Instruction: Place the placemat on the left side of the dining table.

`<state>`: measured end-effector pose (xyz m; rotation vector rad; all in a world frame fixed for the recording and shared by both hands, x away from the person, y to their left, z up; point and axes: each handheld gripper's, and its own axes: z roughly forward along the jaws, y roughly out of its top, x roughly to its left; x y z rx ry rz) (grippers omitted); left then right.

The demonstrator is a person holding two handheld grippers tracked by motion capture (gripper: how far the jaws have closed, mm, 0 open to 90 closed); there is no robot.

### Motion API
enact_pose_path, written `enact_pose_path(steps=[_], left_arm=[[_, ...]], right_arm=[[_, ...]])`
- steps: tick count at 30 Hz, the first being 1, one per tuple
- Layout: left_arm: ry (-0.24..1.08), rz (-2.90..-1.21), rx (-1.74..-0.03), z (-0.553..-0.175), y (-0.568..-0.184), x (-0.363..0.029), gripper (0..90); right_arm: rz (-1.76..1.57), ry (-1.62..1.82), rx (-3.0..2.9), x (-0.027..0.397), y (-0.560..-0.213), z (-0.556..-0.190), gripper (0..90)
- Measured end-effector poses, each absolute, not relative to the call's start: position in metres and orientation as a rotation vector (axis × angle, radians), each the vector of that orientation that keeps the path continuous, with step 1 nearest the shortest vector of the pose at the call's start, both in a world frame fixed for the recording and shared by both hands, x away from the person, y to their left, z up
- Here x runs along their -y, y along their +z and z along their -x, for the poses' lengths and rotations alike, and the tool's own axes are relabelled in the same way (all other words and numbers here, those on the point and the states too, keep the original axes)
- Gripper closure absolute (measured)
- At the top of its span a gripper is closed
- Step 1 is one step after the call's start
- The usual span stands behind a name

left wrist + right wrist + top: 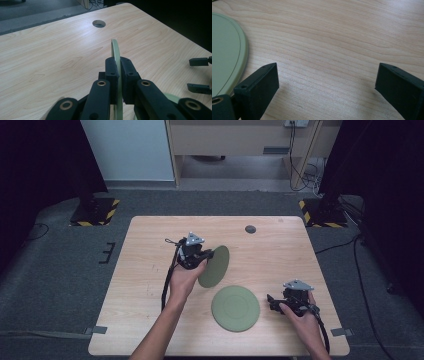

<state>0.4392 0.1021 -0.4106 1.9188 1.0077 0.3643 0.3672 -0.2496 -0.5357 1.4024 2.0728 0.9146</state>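
Two olive-green round plates are on the scene. One plate [235, 308] lies flat near the table's front edge; its rim [227, 60] shows at the left of the right gripper view. The other plate [215, 266] is held up on edge above the table, tilted, with my left gripper [206, 256] shut on its rim. In the left gripper view the thin edge of that plate [115, 50] runs up between the two pads [111, 75]. My right gripper [271, 302] rests low on the table to the right of the flat plate, open, with bare wood between its jaws.
The wooden table [150, 250] has a round cable hole [250, 229] near its far edge. Dark stands with yellow-black striped bases [95, 212] sit on the grey carpet beyond both far corners. Cables trail from each gripper.
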Motion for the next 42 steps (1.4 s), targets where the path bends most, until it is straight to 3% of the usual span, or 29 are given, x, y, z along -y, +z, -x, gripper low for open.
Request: enact_pose_path(steps=[19, 42], left_arm=[[0.396, -1.889, -1.04, -0.439, -0.405, -0.125, 85.5], [0.488, -1.837, -1.127, -0.432, -0.398, -0.186, 85.5]], right_arm=[[-1.407, 0.907, -2.076, 0.251, -0.536, -0.367, 5.1], [-1.41, 0.899, -2.074, 0.252, -0.536, -0.368, 5.1]])
